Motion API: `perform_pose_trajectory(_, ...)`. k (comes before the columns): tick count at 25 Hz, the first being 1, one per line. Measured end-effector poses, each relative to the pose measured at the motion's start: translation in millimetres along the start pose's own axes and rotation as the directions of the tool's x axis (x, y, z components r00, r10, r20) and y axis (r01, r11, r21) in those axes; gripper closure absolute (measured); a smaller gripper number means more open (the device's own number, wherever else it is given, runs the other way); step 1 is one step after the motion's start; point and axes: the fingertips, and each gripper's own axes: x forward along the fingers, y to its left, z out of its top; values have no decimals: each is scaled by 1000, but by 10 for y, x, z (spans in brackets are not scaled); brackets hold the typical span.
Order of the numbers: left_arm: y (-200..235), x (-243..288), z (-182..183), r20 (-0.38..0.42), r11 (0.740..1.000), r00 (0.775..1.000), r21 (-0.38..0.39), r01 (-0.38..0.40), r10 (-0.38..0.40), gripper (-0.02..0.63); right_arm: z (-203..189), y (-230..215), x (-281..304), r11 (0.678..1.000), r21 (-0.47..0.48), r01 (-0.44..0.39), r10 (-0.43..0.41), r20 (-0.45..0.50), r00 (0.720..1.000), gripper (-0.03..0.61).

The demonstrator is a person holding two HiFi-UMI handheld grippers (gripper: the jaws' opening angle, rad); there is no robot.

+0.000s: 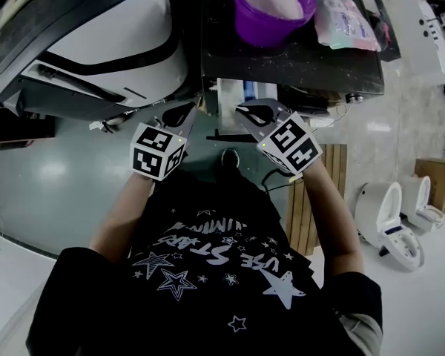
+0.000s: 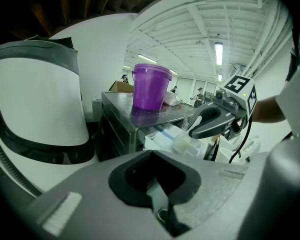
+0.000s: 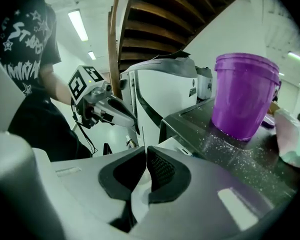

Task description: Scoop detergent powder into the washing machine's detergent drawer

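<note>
A purple bucket (image 1: 271,10) (image 2: 150,86) (image 3: 245,96) of pale powder stands on a dark metal table (image 1: 304,58). Powder grains are scattered on the table top around it. Between the table and the white washing machine (image 1: 96,28) (image 3: 160,94), the white detergent drawer (image 1: 233,95) (image 2: 162,136) sticks out. My left gripper (image 1: 184,111) (image 2: 151,155) and right gripper (image 1: 246,110) (image 3: 146,151) hang side by side just short of the drawer. Both are shut, with nothing visible between the pads. A pale translucent rounded thing (image 2: 182,144) lies at the drawer under the right gripper's tip.
A pastel pouch (image 1: 345,21) (image 3: 295,139) lies on the table right of the bucket. A wooden slat pallet (image 1: 334,162), white toilets (image 1: 389,213) and a cardboard box (image 1: 434,176) are on the floor to the right. My shoe (image 1: 230,156) is below the drawer.
</note>
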Motion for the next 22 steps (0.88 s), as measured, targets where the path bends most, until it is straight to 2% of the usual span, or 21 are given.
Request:
perform_pose_trajectory(8, -18, 10, -19, -5, 1000, 1000, 7, 20, -20, 614, -95, 169, 58, 974, -224, 30, -43, -51, 998, 543)
perform_pose_trajectory(12, 14, -10, -24, -12, 1000, 1000, 12, 24, -24, 614, -128, 204, 72, 930, -361, 67, -99, -71, 993, 543)
perform_pose_trajectory(22, 74, -28, 14, -12, 998, 999, 34, 52, -52, 614, -85, 221, 72, 807, -567, 168, -227, -35, 973, 543)
